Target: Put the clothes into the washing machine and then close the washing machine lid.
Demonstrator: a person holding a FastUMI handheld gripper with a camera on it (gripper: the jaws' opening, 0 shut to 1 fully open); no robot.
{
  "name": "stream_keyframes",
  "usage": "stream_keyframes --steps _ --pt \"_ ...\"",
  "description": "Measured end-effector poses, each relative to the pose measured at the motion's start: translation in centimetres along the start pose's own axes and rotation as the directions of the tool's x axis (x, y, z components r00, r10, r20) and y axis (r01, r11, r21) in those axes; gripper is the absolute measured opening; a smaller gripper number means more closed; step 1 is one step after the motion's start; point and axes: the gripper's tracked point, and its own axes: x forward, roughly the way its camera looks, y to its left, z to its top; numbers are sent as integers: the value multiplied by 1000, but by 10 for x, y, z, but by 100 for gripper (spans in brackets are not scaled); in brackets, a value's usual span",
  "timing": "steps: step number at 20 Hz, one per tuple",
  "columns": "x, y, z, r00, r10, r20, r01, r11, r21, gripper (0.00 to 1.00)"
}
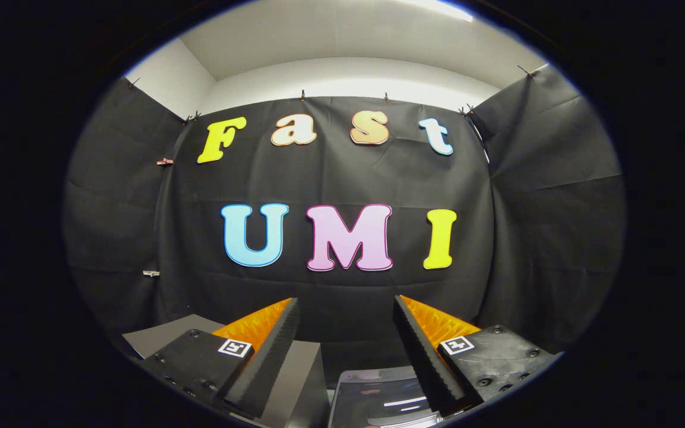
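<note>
Black cloth (342, 178) hangs as the back wall, creased in places, with side panels (550, 196) of the same cloth angled in at either hand. Small clips (302, 94) pin its top edge (a few more sit along the left seam (165, 161)). Above the cloth runs a pale wall (348, 74) and a white ceiling (330, 30) with a bright light strip (443, 9).

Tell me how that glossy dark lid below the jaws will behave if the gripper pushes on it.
The lid shows bright streaks of reflected light, so it is probably smooth and slippery under the ridged pads. It looks flat and rigid, so likely stiff, not floppy. The gripper is open above it, jaws wide apart and holding nothing; how heavy the lid is cannot be told.
</note>
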Motion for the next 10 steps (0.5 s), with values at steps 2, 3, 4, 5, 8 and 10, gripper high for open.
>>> stream_keyframes --steps 2,3,4,5,8,10 --pt "3 0 5 1000 0 16 0 1000 -9 99" --pt "5 1 6 1000 0 22 0 1000 -13 99" --pt "7 2 6 1000 -2 23 2 1000 -18 99" --pt "9 2 6 1000 -3 21 3 1000 -21 99" --pt "12 6 10 1000 -4 29 4 1000 -13 99" --pt "13 8 7 1000 2 26 -2 1000 -11 99"
